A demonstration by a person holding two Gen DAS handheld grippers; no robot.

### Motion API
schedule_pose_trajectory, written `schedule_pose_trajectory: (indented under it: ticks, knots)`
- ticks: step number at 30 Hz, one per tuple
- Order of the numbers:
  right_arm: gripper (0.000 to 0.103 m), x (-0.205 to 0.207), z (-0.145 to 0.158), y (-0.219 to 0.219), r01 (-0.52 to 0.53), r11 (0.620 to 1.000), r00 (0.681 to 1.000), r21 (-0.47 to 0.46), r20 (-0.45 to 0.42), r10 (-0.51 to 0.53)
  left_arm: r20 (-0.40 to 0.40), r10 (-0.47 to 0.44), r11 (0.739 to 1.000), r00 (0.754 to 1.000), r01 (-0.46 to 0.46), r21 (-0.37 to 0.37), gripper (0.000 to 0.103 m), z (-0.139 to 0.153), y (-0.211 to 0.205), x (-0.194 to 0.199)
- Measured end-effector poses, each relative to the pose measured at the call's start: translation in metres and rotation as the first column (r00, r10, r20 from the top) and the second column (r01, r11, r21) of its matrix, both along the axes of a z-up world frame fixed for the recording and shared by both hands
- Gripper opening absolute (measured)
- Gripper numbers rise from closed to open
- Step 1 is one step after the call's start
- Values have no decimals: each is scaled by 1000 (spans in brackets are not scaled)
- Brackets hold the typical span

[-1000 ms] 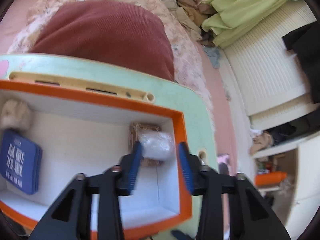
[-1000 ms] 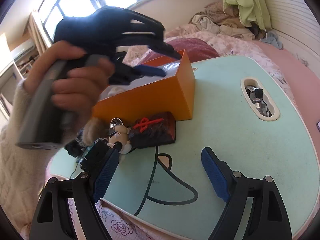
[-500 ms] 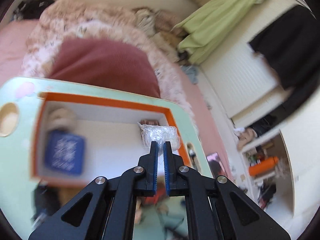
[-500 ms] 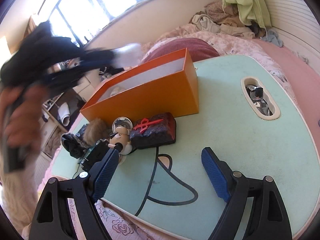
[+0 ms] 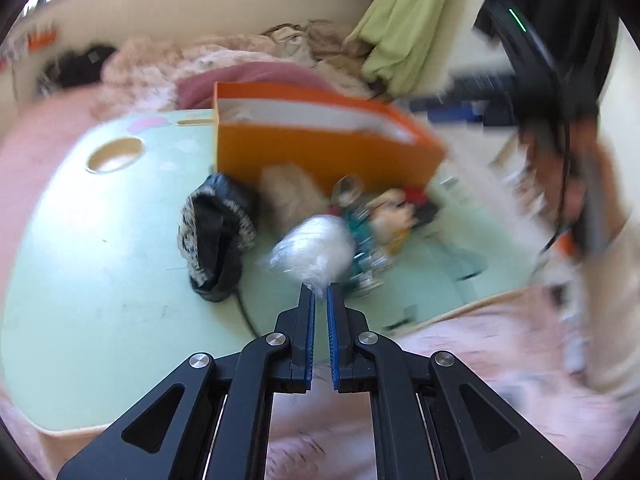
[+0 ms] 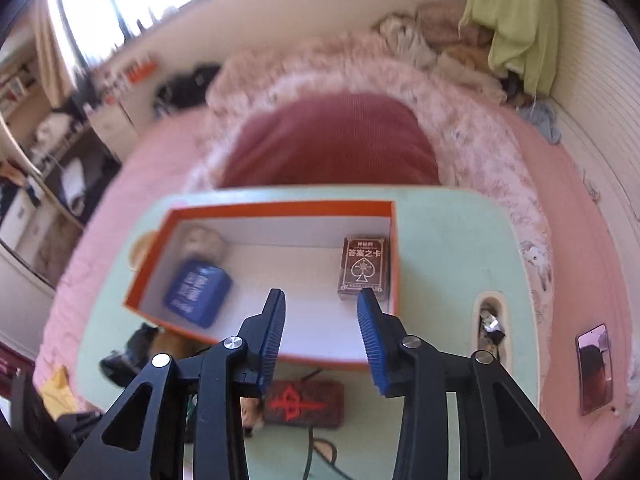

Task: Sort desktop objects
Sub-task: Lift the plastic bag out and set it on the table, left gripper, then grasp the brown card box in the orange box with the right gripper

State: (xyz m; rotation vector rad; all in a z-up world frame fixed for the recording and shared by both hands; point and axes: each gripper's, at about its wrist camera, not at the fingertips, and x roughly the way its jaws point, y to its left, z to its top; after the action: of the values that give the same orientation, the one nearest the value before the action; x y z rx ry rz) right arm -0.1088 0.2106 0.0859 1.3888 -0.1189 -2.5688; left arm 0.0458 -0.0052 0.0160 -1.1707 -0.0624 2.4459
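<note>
The left gripper [image 5: 321, 294] had lifted the plastic-wrapped bundle [image 5: 316, 250] back out of the orange box [image 5: 320, 152] — pinched at its tips, ahead. The right gripper [image 6: 322, 304], empty, was closing above that box.

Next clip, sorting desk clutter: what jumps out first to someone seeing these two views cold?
The orange box in the middle of the pale green table grabs the eye; a card deck lies at its right end, a blue pouch at its left. In the left wrist view, the left gripper pinches a clear-wrapped white bundle above clutter in front of the box. The right gripper, closing, holds nothing.
</note>
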Motion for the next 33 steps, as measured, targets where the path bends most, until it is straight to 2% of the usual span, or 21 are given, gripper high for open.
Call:
schedule_pose_trajectory:
  ticks: [1,2,3,5,7,11,13,15,16,18,19,21,22,23,27,31,33]
  knots:
    - [36,-13,-8,-6,2,999,999,32,34,-3,19,2,999,1000,-1,-35,14,-5,6,-3]
    - [36,-25,-17,-14,7,996,998,91,62,-13,-8,2,999,1000,-2,-47,23,-3,8,-1]
    - [36,-33,-25,-20,16,988,997,153,72,-27,-21,-1,999,1000,0,-51,28,0,10,1]
    - [35,-49,-38,-33,28,952,996,306,77,-54,-52,8,999,999,-10,-40,56,4,7,7]
    - [35,-59,-48,-45,34,913,995,406,76,-71,-68,16,1000,998,-17,-18,66,6,1,11]
    - [35,-75,-69,-45,39,913,983,407,146,-107,-55,25,1000,998,-25,11,66,5,-9,12]
    - [36,-71,-74,-49,43,896,984,443,137,-115,-60,27,999,998,-25,26,66,5,-13,14]
    - [36,-56,-72,-60,-39,900,986,435,163,-36,-66,27,999,997,-25,33,66,6,-13,15]
    - [36,-51,-70,-61,-71,910,984,409,180,-4,-66,25,999,997,-23,35,66,5,-13,16]
    - [32,-41,-59,-55,-114,961,971,251,231,55,-63,23,999,998,-21,36,66,4,-11,15]
    - [28,-38,-53,-51,-105,972,974,210,218,58,-60,22,999,998,-20,37,66,3,-9,14]
    - [31,-33,-36,-43,-50,971,992,235,123,21,-56,21,999,998,-19,39,66,2,-9,12]
    - [36,-32,-30,-40,-19,965,996,261,87,-4,-56,22,999,998,-20,40,66,2,-9,12]
    - [39,-33,-28,-38,-9,965,996,263,86,-14,-55,23,999,998,-20,43,66,2,-9,12]
    - [39,-43,-35,-28,14,976,984,217,173,-53,-47,23,998,999,-20,51,66,0,-10,11]
    - [40,-59,-48,-38,32,948,965,317,237,-112,-48,24,998,999,-21,53,66,-1,-10,10]
    - [54,-64,-56,-45,37,924,961,381,240,-138,-49,23,998,999,-20,55,66,-1,-10,10]
